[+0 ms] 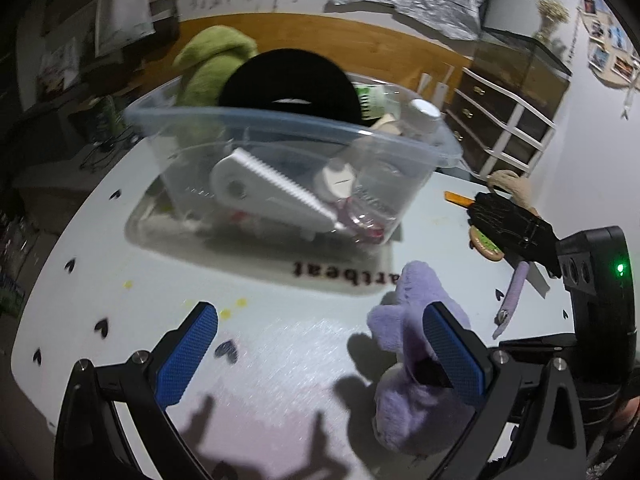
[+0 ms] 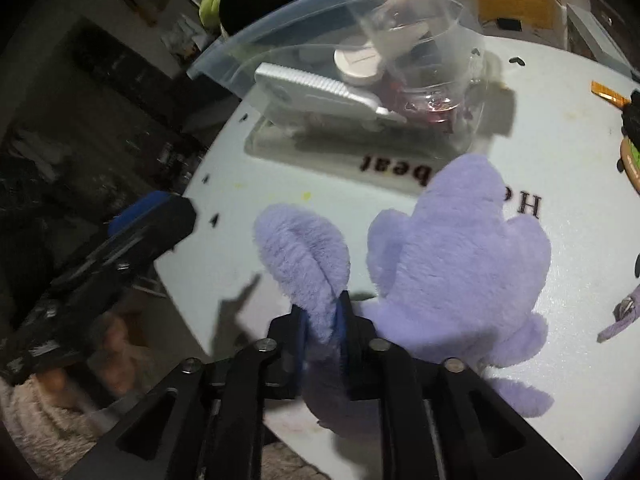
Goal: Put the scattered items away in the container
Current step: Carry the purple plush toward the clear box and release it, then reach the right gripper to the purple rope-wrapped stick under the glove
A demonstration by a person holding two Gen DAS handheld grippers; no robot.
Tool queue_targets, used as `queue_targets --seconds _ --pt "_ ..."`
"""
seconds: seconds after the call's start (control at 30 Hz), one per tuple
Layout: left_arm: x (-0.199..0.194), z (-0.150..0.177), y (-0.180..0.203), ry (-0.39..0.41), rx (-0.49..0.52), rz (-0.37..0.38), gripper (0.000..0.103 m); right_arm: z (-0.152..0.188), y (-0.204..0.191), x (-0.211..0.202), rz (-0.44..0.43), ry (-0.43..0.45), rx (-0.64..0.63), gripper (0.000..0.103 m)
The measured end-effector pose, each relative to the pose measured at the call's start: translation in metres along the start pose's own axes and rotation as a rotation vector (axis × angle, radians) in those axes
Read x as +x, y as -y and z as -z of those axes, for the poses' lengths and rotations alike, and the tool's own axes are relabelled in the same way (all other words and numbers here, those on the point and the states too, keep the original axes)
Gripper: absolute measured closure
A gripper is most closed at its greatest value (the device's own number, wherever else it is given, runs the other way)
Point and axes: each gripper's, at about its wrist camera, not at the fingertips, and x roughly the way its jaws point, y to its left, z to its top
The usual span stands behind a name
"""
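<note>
A clear plastic container (image 1: 280, 128) stands on the white table (image 1: 280, 340), holding a white comb-like tool (image 1: 276, 192), a black round item (image 1: 288, 80), a green plush (image 1: 208, 68) and small bottles. It also shows in the right wrist view (image 2: 320, 8). My right gripper (image 2: 324, 320) is shut on an ear of the purple plush toy (image 2: 452, 248), just above the table in front of the container. My left gripper (image 1: 320, 348) is open and empty, its right finger (image 1: 456, 356) in front of the purple plush (image 1: 416, 360).
A black glove-like hand (image 1: 508, 224), a round cookie-like coaster (image 1: 486, 246), an orange stick (image 1: 458, 198), a purple strap (image 1: 510, 300) and a beige plush (image 1: 512, 184) lie at the table's right. A drawer unit (image 1: 508, 120) stands behind.
</note>
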Motion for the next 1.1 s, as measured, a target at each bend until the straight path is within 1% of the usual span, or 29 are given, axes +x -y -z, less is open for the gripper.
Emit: queue_targets --seconds 0.03,0.07,0.1,0.17,0.27,0.33,0.4,0.43,0.47,0.5,0.6,0.67,0.73,0.83,0.87,0.9,0.93,0.97,1.03,1.1 --pt "-0.001 0.002 -0.002 -0.001 -0.005 -0.003 0.0 0.002 -0.004 -0.001 0.013 0.01 -0.01 0.053" --pt "-0.003 0.005 -0.004 0.0 -0.009 -0.006 0.0 0.002 -0.006 -0.003 0.022 0.016 -0.018 0.029" --pt "-0.004 0.006 -0.005 0.001 -0.01 -0.007 0.0 0.004 -0.009 -0.009 0.024 0.034 -0.024 0.023" --pt "-0.006 0.008 -0.006 0.003 -0.01 -0.005 0.0 0.005 -0.006 -0.022 0.027 0.065 -0.012 0.024" --pt "-0.007 0.007 -0.005 0.005 -0.005 -0.002 0.0 0.004 0.019 -0.052 0.023 0.146 0.074 0.024" --pt "-0.008 0.007 -0.004 0.008 0.001 0.002 0.0 0.003 0.047 -0.072 0.079 0.209 0.158 0.024" --pt "-0.008 0.007 -0.003 0.009 0.006 0.006 0.0 0.005 0.086 -0.087 0.205 0.255 0.248 0.024" --pt "-0.009 0.007 -0.002 0.009 0.01 0.009 0.0 0.007 0.107 -0.092 0.267 0.272 0.297 0.025" --pt "-0.009 0.007 -0.001 0.01 0.015 0.011 0.0 0.008 0.126 -0.096 0.317 0.281 0.336 0.032" --pt "-0.009 0.007 0.001 0.01 0.021 0.014 0.0 0.009 0.149 -0.099 0.389 0.286 0.385 0.04" --pt "-0.009 0.009 0.009 0.008 0.044 0.03 0.0 0.01 0.202 -0.101 0.522 0.279 0.503 0.042" --pt "-0.008 0.01 0.015 0.003 0.059 0.034 0.0 0.009 0.226 -0.102 0.571 0.278 0.559 0.042" --pt "-0.007 0.011 0.023 0.0 0.073 0.047 0.0 0.008 0.243 -0.101 0.595 0.274 0.587 0.042" --pt "-0.005 0.012 0.033 -0.006 0.096 0.063 0.0 -0.002 0.261 -0.089 0.629 0.251 0.597 0.042" --pt "-0.005 0.012 0.037 -0.008 0.109 0.068 0.0 -0.003 0.266 -0.087 0.633 0.245 0.596 0.055" --pt "-0.004 0.013 0.04 -0.009 0.119 0.071 0.0 -0.004 0.271 -0.082 0.633 0.228 0.601 0.073" --pt "-0.004 0.013 0.043 -0.009 0.126 0.073 0.0 -0.003 0.272 -0.08 0.612 0.226 0.613 0.073" --pt "-0.004 0.014 0.047 -0.009 0.138 0.077 0.0 -0.001 0.274 -0.083 0.612 0.238 0.614 0.074" --pt "-0.004 0.015 0.052 -0.011 0.148 0.09 0.0 0.003 0.27 -0.085 0.601 0.235 0.602 0.074" --pt "-0.002 0.016 0.057 -0.015 0.157 0.11 0.0 0.013 0.267 -0.088 0.546 0.243 0.619 0.077"
